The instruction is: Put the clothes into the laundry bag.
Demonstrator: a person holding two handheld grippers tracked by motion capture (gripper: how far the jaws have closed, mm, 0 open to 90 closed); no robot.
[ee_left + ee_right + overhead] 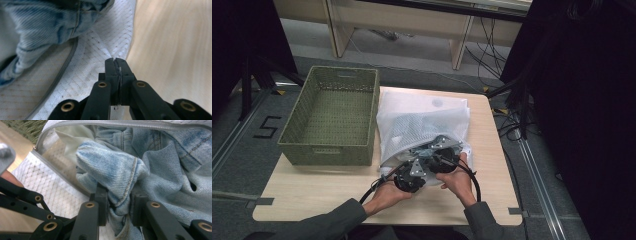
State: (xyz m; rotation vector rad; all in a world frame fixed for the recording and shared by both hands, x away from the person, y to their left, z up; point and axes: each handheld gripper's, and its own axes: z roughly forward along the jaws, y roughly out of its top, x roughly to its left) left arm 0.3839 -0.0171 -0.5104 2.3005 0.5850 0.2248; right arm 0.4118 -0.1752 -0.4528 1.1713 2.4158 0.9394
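Note:
A white mesh laundry bag (427,117) lies on the wooden table (337,192), its zippered mouth toward the person. Blue denim jeans (160,165) fill the opening. In the left gripper view, my left gripper (115,60) is shut on a fold of the bag's mesh edge (100,45), with the jeans (50,22) up to the left. My right gripper (117,195) is shut on a bunched fold of the jeans just inside the grey zipper (100,123). From above, both grippers, left (412,165) and right (443,152), sit side by side at the bag's mouth.
A green woven basket (329,146), nothing in it, stands to the left of the bag and touches it. Bare table runs along the near edge and to the right of the bag (487,150). Beyond the table are floor, cables and desk legs.

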